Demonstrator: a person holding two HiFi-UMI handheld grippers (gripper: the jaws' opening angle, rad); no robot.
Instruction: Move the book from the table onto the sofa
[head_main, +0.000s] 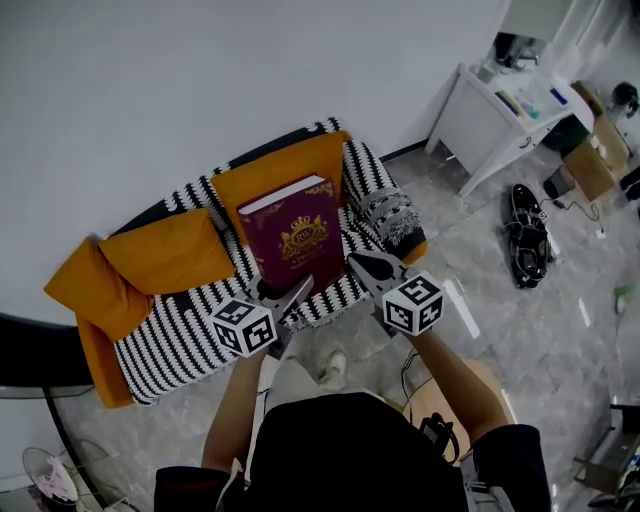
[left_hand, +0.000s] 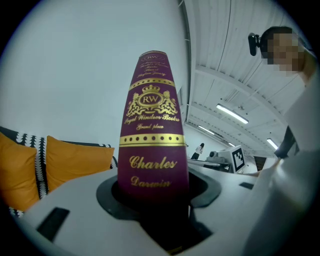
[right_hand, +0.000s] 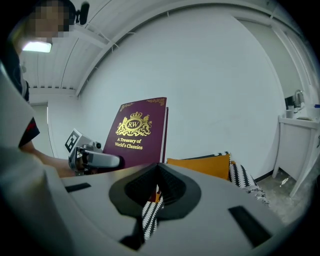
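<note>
A maroon book (head_main: 295, 240) with a gold crest stands upright over the seat of a black-and-white striped sofa (head_main: 170, 340). My left gripper (head_main: 295, 292) is shut on the lower end of its spine. In the left gripper view the spine (left_hand: 152, 135), with gold lettering, rises from between the jaws of this gripper (left_hand: 154, 192). My right gripper (head_main: 362, 265) is shut and holds nothing, just right of the book's lower corner. In the right gripper view its jaws (right_hand: 159, 186) meet, and the book's cover (right_hand: 137, 132) stands to the left behind them.
Orange cushions (head_main: 165, 250) lie on the sofa's left, and another (head_main: 280, 170) leans on its back behind the book. A white table (head_main: 505, 105) stands at the upper right, with a black bag (head_main: 525, 235) on the floor below it. A dark round table edge (head_main: 30, 350) shows at left.
</note>
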